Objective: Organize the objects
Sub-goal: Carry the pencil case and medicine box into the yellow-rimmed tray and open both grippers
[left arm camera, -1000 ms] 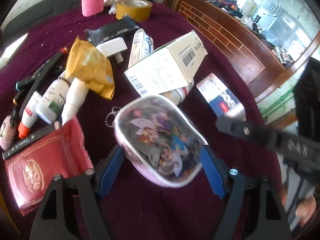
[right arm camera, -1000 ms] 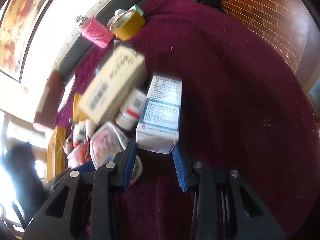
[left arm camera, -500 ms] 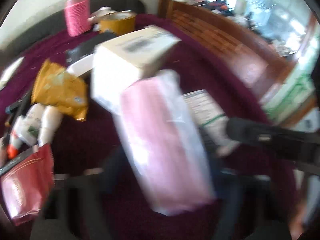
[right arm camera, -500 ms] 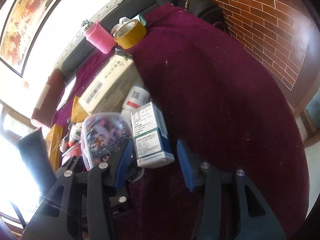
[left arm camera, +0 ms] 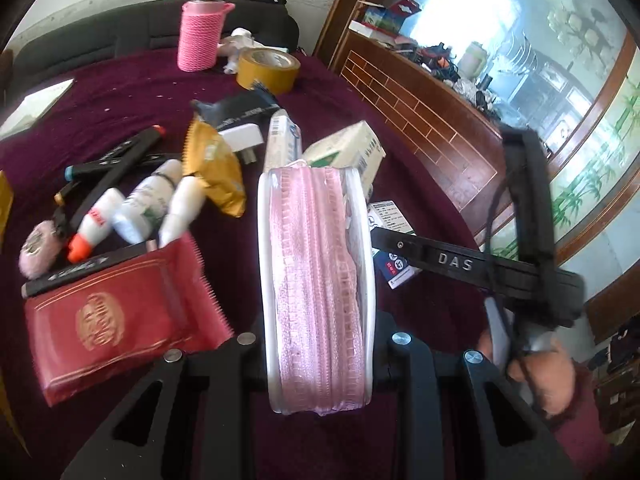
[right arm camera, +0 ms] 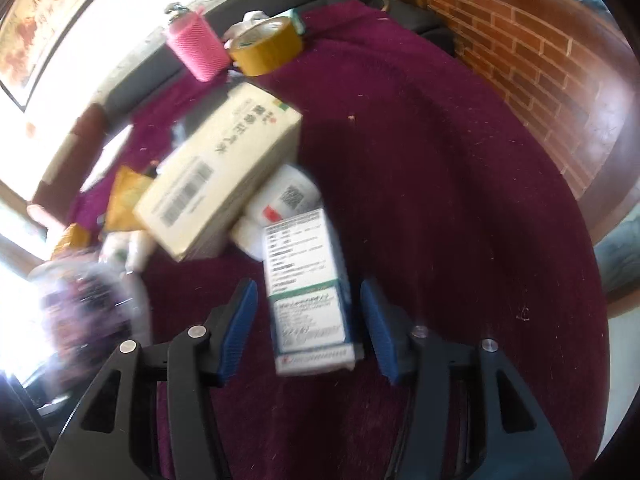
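Observation:
A pink zip pouch (left arm camera: 316, 280) with a white rim stands edge-on, lifted off the maroon tablecloth (left arm camera: 132, 92). My left gripper (left arm camera: 318, 344) clamps it, jaws still closing on its sides; the fingertips are hidden behind it. In the right wrist view the same pouch (right arm camera: 88, 308) is a blur at the left. A small white and blue medicine box (right arm camera: 300, 248) lies on the cloth between the blue pads (right arm camera: 240, 320) of my right gripper (right arm camera: 307, 292). Its jaws are opening, with a gap on each side of the box.
A large cream box (right arm camera: 224, 176) leans on a white bottle (right arm camera: 284, 200) just behind the small box. A red packet (left arm camera: 108, 320), gold packet (left arm camera: 214, 168), small bottles (left arm camera: 140, 208) and markers (left arm camera: 116, 156) lie left. A pink bottle (left arm camera: 200, 36) and tape roll (left arm camera: 268, 70) stand far back.
The left jaws closed on the pouch, which lay flat and now stands lifted, edge-on. The right jaws widened and now straddle the small box.

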{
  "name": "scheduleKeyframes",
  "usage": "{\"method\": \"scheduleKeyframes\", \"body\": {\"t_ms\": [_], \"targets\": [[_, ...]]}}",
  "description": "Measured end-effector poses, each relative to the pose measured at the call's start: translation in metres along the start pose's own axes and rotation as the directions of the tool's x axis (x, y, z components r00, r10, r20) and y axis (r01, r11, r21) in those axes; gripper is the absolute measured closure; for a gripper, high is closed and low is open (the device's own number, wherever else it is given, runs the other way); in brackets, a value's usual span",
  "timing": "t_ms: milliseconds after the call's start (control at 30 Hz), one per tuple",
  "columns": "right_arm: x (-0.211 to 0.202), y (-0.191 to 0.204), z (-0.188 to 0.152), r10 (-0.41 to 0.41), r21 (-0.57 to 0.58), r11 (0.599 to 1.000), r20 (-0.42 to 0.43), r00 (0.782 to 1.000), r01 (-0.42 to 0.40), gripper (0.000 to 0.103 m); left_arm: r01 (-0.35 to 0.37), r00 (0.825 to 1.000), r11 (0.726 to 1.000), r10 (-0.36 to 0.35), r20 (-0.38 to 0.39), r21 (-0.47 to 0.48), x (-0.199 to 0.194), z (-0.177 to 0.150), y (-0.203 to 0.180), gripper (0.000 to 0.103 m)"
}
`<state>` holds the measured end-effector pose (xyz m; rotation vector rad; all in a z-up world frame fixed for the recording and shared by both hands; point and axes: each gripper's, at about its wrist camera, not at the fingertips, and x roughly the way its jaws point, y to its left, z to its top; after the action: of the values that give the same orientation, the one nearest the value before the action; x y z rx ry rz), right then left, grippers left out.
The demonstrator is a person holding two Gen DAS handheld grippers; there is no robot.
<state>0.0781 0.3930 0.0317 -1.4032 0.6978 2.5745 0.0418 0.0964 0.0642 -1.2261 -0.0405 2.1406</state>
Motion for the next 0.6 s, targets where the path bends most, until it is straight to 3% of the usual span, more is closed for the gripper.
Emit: {"method": "scheduleKeyframes", "body": {"t_ms": [33,67,100,200,333,433,600], "targets": [[-0.001,0.002,-0.002,-0.003,-0.011,1.000,0.015,1.000,0.003,0.056,0.001,1.000,1.000,-0.001,0.006,-0.003,-0.006,-0.003,0.004,0.078],[-0.003,0.003,-0.001,-0.006,-0.019,1.000,0.015,1.000,0.006,0.069,0.003,1.000,1.000,-0.003,0.019,-0.004,-0.018,-0.005,0.009,0.078],[-0.006,0.005,-0.003,-0.008,-0.025,1.000,0.011,1.000,0.009,0.072,-0.002,1.000,1.000,0.002,0.031,-0.002,-0.027,-0.006,0.011,0.078],[-0.030,0.015,-0.011,0.049,-0.040,0.998,0.015,0.999,-0.049,0.071,-0.005,0.996,1.000,0.005,0.087,0.000,-0.070,-0.010,0.025,0.078],[-0.083,0.059,-0.017,0.170,-0.119,0.979,0.050,0.984,-0.163,0.071,0.003,0.981,1.000,-0.006,0.192,0.015,-0.142,-0.001,0.042,0.078],[-0.127,0.103,-0.009,0.304,-0.182,0.940,0.071,0.950,-0.288,0.071,0.019,0.959,1.000,-0.024,0.283,0.022,-0.214,0.015,0.056,0.078],[-0.218,0.192,0.020,0.509,-0.333,0.828,0.113,0.853,-0.451,0.071,-0.038,0.889,0.999,0.028,0.457,0.014,-0.357,0.057,0.058,0.078]]}}
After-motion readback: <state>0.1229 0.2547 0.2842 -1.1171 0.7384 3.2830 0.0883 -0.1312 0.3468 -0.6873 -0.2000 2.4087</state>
